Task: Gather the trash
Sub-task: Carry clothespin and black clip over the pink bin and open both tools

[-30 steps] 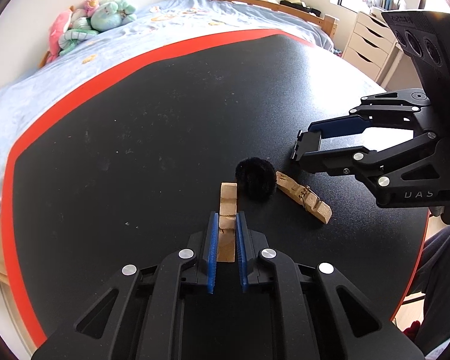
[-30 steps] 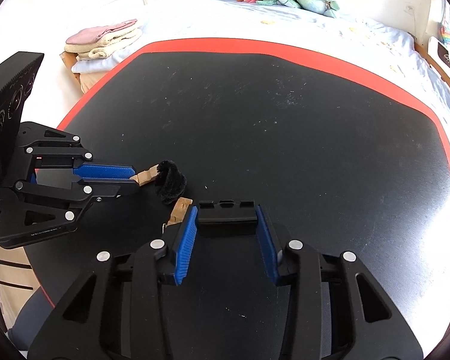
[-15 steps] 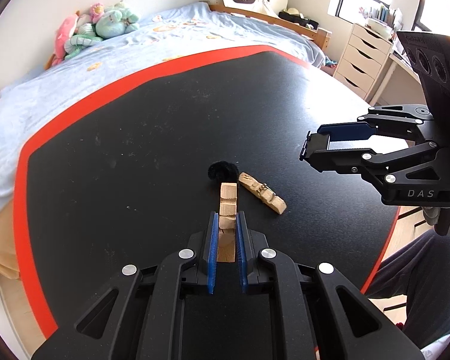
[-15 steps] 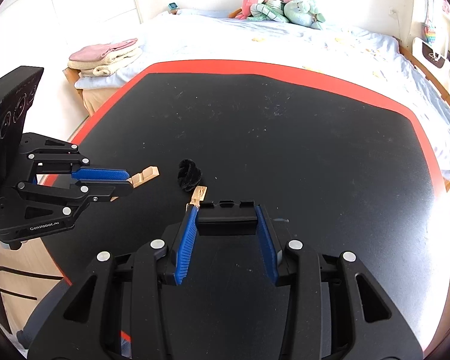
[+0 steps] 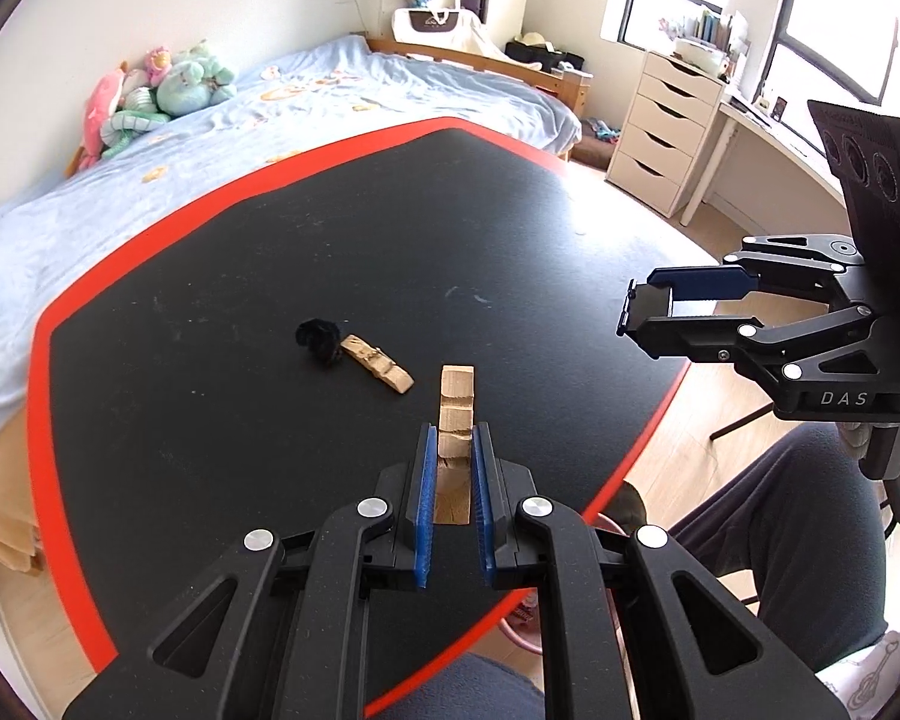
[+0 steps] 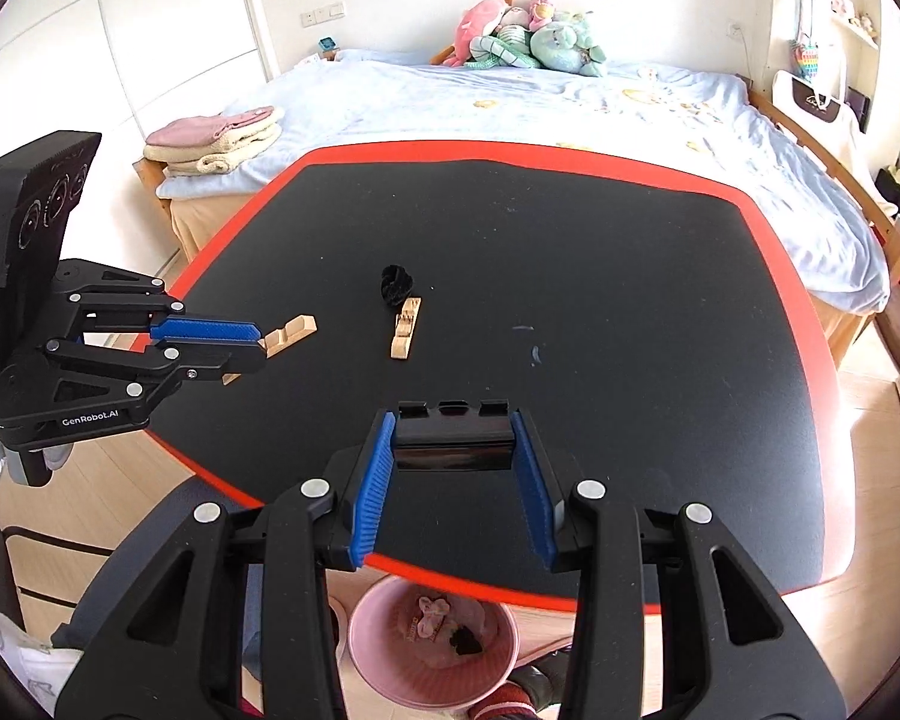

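My left gripper [image 5: 452, 456] is shut on a wooden clothespin [image 5: 455, 414] and holds it in the air near the table's front edge; it also shows in the right wrist view [image 6: 258, 342] with the clothespin [image 6: 291, 333] sticking out. My right gripper [image 6: 453, 462] is shut on a black rectangular block [image 6: 452, 438], raised above the table's front edge; it also shows in the left wrist view [image 5: 633, 312]. On the black table [image 6: 570, 252] lie a second wooden clothespin [image 6: 405, 336] and a black fuzzy ball [image 6: 396, 287] touching its far end.
A pink bin [image 6: 432, 648] with some trash inside stands on the floor below the table's front edge. The table has a red border [image 6: 510, 150]. A bed [image 6: 510, 102] lies behind it, a white drawer unit [image 5: 666, 132] to the right. A person's legs [image 5: 780, 540] are near.
Both grippers have lifted and pulled back toward the table's front edge with their objects. The ball and second clothespin stay on the table and look farther away. The pink bin has come into view.
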Motion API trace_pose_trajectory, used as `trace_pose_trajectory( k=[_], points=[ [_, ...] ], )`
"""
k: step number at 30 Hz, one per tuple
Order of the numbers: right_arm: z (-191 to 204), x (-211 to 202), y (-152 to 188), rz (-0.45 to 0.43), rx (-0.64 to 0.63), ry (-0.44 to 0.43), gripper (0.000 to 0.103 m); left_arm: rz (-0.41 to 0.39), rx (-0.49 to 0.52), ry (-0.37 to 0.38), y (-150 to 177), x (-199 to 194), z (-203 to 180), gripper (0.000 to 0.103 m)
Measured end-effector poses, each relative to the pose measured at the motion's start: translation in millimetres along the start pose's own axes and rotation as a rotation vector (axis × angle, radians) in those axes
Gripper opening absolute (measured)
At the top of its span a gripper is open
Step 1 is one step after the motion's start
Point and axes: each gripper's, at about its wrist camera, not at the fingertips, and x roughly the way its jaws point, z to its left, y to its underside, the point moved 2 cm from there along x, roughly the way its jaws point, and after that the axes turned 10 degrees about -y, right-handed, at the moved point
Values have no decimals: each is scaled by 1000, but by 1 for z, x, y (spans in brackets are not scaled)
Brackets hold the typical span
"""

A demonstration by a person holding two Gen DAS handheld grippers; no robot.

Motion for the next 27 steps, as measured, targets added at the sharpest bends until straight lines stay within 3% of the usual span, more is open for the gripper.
trace_pose_trajectory(
  k=[13, 27],
  points=[
    [20, -46, 67, 1, 38, 33, 40, 10, 49, 76, 30, -18, -51, 11],
    [36, -53, 126, 53, 85, 21, 40, 69, 86, 137, 68, -19, -91, 11]
  ],
)
